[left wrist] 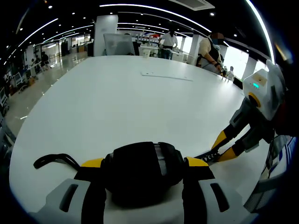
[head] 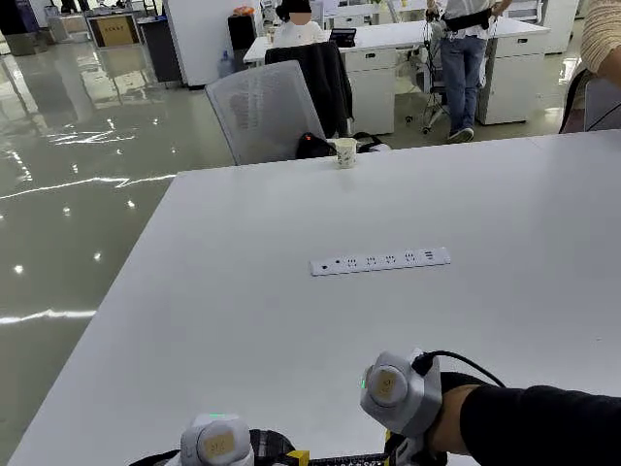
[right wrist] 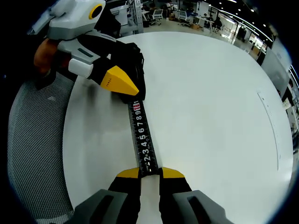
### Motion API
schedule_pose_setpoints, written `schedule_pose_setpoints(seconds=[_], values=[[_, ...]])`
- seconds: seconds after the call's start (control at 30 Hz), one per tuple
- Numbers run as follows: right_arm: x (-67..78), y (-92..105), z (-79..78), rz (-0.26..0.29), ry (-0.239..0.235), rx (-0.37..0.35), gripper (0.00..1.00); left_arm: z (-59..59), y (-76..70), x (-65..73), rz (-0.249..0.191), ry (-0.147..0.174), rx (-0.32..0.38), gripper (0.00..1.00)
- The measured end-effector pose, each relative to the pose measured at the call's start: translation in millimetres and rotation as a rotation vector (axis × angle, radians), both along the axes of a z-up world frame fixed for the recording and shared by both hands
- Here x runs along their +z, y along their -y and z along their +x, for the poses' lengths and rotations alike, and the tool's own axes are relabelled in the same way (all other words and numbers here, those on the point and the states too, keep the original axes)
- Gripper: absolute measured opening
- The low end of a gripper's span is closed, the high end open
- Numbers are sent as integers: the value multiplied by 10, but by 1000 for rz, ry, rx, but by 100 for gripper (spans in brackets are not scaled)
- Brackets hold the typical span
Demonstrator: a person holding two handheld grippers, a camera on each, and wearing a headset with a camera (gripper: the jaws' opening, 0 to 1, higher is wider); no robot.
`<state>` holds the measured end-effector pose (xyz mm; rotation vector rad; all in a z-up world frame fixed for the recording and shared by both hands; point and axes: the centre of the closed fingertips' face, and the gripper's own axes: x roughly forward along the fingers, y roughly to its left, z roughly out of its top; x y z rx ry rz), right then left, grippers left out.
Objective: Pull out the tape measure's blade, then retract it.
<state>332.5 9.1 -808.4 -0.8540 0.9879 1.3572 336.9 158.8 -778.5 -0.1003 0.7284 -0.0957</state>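
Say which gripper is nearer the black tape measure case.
Left. The left gripper clamps the black tape measure case; the right gripper pinches the dark numbered blade at its tip, farther off.

White table [head: 243, 291], a power strip [head: 380, 261] mid-surface, paper cup [head: 344, 152] at far edge

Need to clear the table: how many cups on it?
1: a paper cup at the far edge of the table, beyond the power strip. The near edge is cut off.

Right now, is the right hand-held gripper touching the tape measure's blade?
Touching. In the right gripper view, the right hand-held gripper pinches the blade at its end.
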Motion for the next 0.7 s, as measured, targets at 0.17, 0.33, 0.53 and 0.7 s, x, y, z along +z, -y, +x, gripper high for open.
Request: schedule_pose_setpoints(seconds=[0.17,0.33,0.53,0.7], values=[[0,-21,6,3,-4,-9,11,4,-4,-1,-1,0,0,61],[2,-36,2,7,0,10,11,7,-7,-3,0,3,-1,61],[2,-47,8,12,-12,-12,10,11,-1,-7,-2,3,0,61],[0,-58,-1,16,-16,-15,10,10,3,-20,-1,2,-1,61]])
